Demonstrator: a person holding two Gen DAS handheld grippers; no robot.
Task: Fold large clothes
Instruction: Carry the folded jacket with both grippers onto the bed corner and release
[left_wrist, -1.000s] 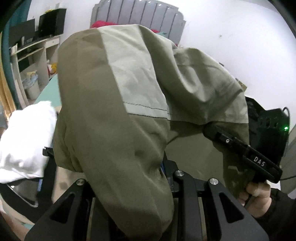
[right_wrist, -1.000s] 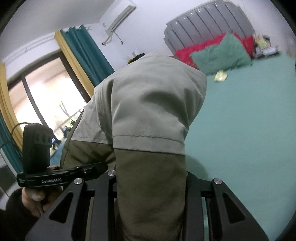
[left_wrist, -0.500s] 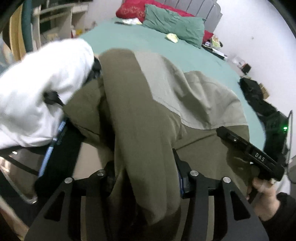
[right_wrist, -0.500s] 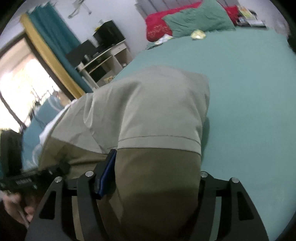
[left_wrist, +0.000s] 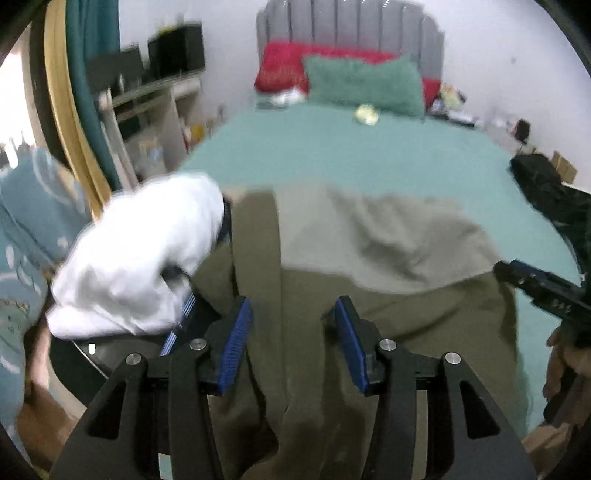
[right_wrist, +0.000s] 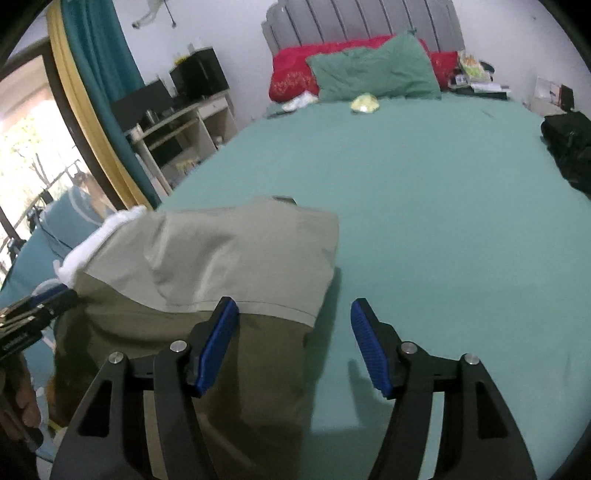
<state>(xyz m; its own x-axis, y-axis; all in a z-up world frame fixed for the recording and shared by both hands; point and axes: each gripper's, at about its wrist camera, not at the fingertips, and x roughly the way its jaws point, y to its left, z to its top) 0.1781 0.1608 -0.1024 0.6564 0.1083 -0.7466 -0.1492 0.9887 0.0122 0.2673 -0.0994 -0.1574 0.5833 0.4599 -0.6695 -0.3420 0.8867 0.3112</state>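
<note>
The garment (left_wrist: 369, 266), olive with a paler grey-green panel, lies folded on the near left part of the bed (right_wrist: 443, 221), its near end hanging toward the cameras.

The left gripper (left_wrist: 293, 339) is spread wide, blue pads (left_wrist: 236, 336) clear on both sides; a fold of olive cloth runs between the fingers, but they do not pinch it. The right gripper (right_wrist: 295, 339) is also wide open and holds nothing. Its left finger sits over the garment's olive part, just below the seam with the pale panel, and its right finger hangs over bare green sheet beside the garment's right edge.

A white bundle (left_wrist: 140, 254) lies just left of the garment, touching it. At the far end of the bed are a green pillow (right_wrist: 373, 70) and a red one (right_wrist: 291, 77), against a grey headboard (right_wrist: 362, 22). A dark bag (right_wrist: 569, 147) sits at the bed's right edge. Shelves (right_wrist: 181, 129) and a teal curtain (right_wrist: 99, 66) stand to the left.
</note>
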